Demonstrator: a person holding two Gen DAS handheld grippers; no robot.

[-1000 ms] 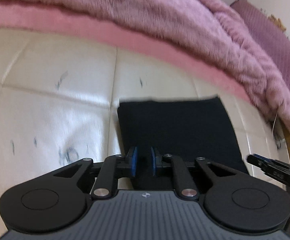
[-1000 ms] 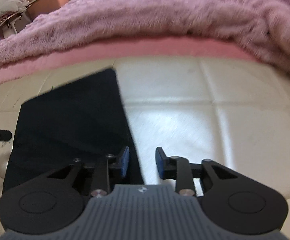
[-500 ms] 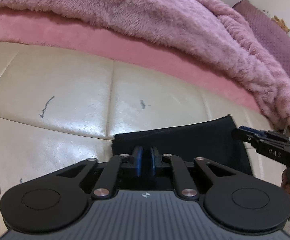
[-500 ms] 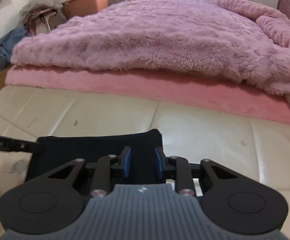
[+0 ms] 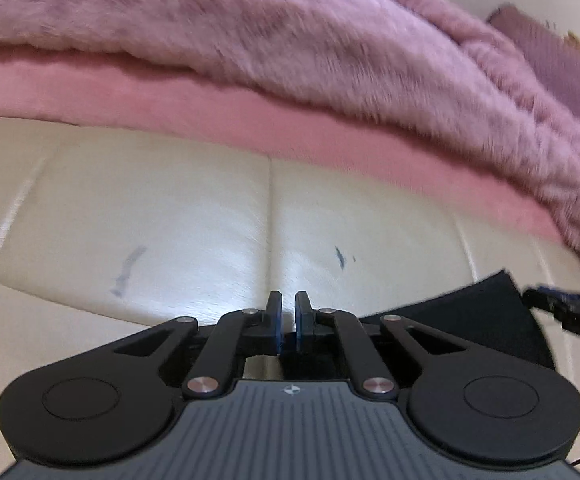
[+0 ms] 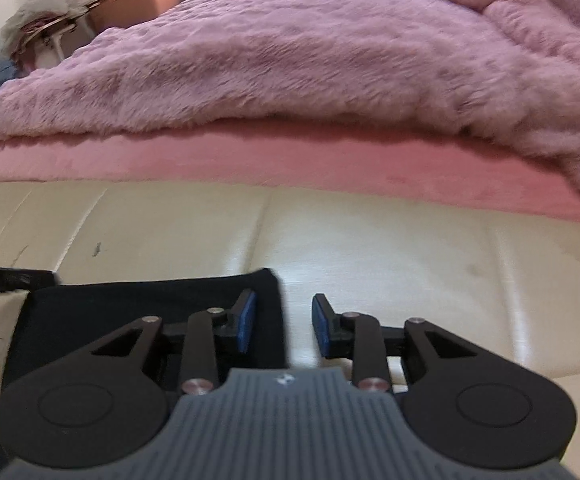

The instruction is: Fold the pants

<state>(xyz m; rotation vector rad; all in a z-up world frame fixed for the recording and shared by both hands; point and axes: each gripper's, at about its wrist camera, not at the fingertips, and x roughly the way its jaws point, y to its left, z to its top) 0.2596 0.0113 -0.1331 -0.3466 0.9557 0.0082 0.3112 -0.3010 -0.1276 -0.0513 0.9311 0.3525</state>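
Observation:
The black pants lie folded flat on the cream leather bench. In the right wrist view my right gripper is open, its left pad over the pants' right edge and its right pad over bare leather. In the left wrist view my left gripper has its jaws nearly together with a thin gap, and nothing shows between the tips. The pants show there behind and to the right of the fingers. The right gripper's tip enters at the right edge.
A fluffy purple blanket on a pink mattress runs along the bench's far side. Boxes and clutter stand at the far left. Ink marks dot the leather.
My right gripper has opened and let go of the pants' edge. My left gripper has opened slightly and lifted, so the pants sit lower and to its right.

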